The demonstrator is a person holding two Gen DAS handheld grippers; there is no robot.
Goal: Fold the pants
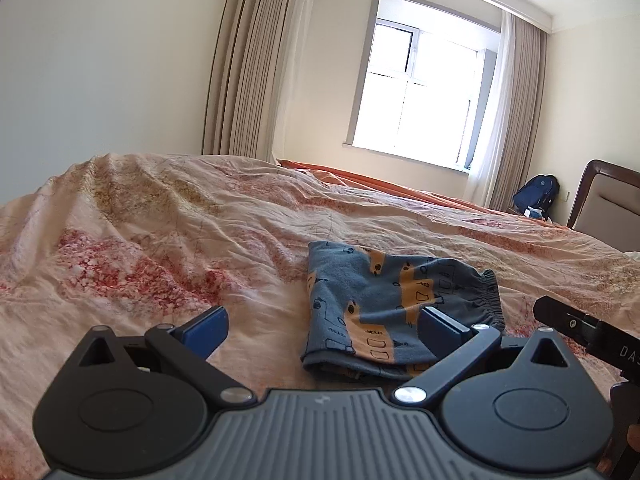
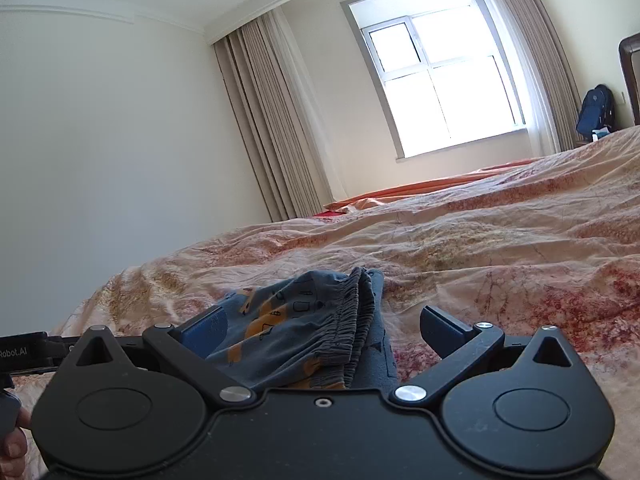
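The pants [image 1: 384, 304] are blue-grey with orange prints and lie folded into a small bundle on the bed, the elastic waistband on the right side. My left gripper [image 1: 320, 328] is open and empty, just in front of the bundle's near left corner. My right gripper [image 2: 322, 330] is open and empty, low over the waistband end of the pants [image 2: 304, 328], which lie between its fingers without being gripped. The right gripper's body also shows in the left wrist view [image 1: 580, 328].
The pants lie on a wrinkled pink and red patterned bedspread [image 1: 160, 248]. An orange sheet [image 1: 380, 184] runs along the far side. Beyond stand a window [image 1: 424, 88], curtains, a blue backpack [image 1: 536, 196] and a headboard [image 1: 608, 200].
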